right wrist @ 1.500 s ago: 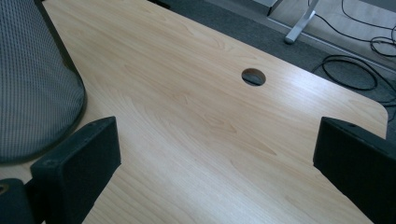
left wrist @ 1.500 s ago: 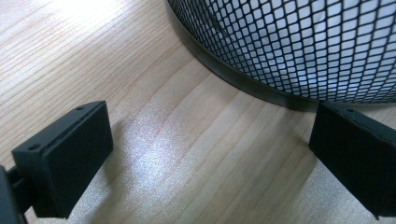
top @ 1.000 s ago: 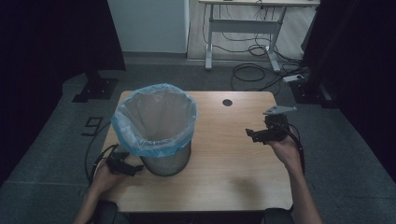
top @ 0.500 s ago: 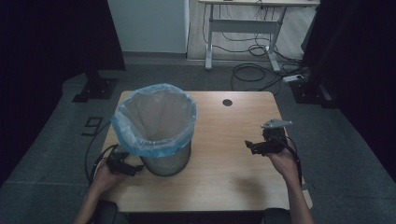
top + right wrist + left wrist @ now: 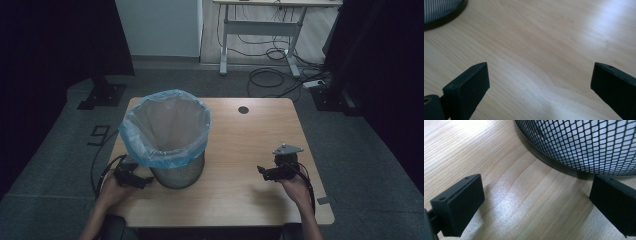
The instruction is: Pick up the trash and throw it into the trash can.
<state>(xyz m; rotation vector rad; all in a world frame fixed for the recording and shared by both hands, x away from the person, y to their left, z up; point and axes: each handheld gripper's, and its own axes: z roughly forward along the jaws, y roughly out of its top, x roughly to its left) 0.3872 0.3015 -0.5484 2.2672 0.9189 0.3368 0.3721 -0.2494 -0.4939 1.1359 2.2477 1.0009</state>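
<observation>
High view: a wire-mesh waste bin lined with a blue bag stands upright on the left half of a wooden table, its base set back from the near edge and closer to the left edge than to the right; the bag's rim is folded over the top of the bin and overhangs it on all sides; the left gripper lies low on the table just beside the bin's base, on the near-left side, held in the person's left hand close to the near-left corner; the right gripper sits near the table's near-right part, well apart from the bin, in the right hand; bare tabletop lies between the bin and the right gripper, and more toward the far edge, where a small dark round grommet is set. Left gripper view: the jaws stand wide apart with nothing between them, just above the wood; the bin's mesh wall and dark base ring curve across the upper right, the right-hand jaw close to the ring; whether it touches cannot be told. Right gripper view: the jaws are spread wide and empty over bare wood; the bin's base shows at the upper left corner, far off.
</observation>
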